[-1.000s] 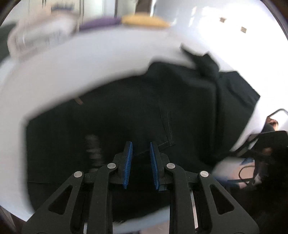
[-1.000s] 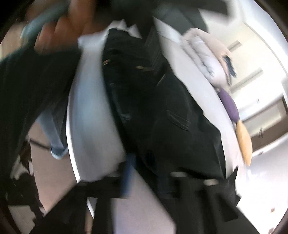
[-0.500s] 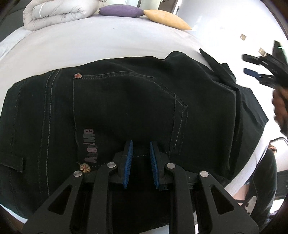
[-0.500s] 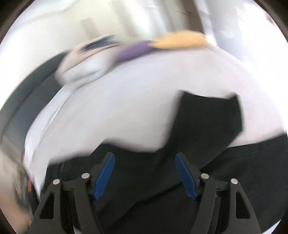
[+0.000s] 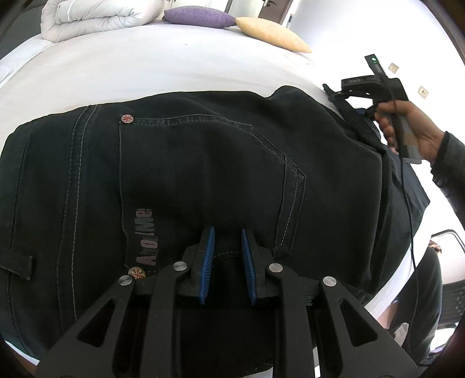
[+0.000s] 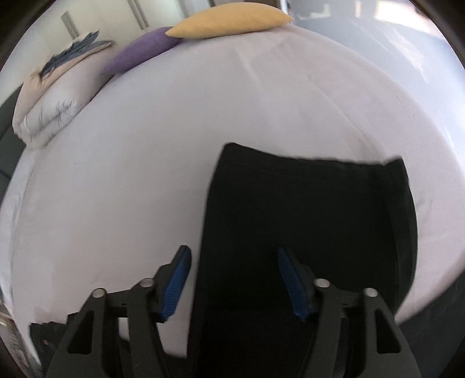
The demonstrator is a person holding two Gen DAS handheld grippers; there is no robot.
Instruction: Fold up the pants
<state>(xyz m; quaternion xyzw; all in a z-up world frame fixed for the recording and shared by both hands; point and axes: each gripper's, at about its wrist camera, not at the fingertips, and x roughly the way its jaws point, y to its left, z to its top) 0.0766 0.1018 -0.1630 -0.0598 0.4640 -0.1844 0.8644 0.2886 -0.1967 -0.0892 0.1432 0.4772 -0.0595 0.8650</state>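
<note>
Black jeans (image 5: pixel 203 174) lie on a white bed (image 5: pixel 145 67), seat side up with a back pocket and printed label showing. My left gripper (image 5: pixel 227 235) hovers low over the pocket area, its blue pads a small gap apart with nothing between them. In the right wrist view the trouser leg (image 6: pixel 305 218) runs away from me to its hem. My right gripper (image 6: pixel 234 254) is open wide over the leg's left edge and holds nothing. The right gripper's body also shows in the left wrist view (image 5: pixel 375 90), held in a hand at the pants' far right.
A rolled white duvet (image 5: pixel 96 14), a purple cushion (image 5: pixel 197 16) and a yellow cushion (image 5: pixel 270 33) lie at the bed's far end. The same duvet (image 6: pixel 55 104) and cushions show in the right wrist view. The bed's edge (image 5: pixel 386 293) drops off at right, where a person stands.
The left gripper steadied over the seat of the pants. The right gripper swung from beside the bed to over the trouser leg and opened wide.
</note>
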